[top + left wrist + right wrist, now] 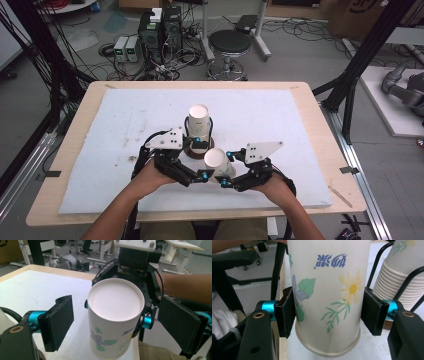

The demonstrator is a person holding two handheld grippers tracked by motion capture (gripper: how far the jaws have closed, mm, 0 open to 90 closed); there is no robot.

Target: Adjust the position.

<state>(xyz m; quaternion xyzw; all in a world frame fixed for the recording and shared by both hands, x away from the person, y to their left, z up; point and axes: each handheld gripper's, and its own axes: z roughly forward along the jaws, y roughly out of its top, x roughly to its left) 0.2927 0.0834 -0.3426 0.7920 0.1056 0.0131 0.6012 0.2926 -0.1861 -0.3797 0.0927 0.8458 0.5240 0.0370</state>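
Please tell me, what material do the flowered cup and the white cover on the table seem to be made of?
The flowered cup looks like thin paper with a matt finish: printed flowers and a rolled rim. The right claw grips it upside down, without dents. The white cover on the wooden table looks like foam or felt sheet, though I cannot be sure: dull, slightly rough and stained.
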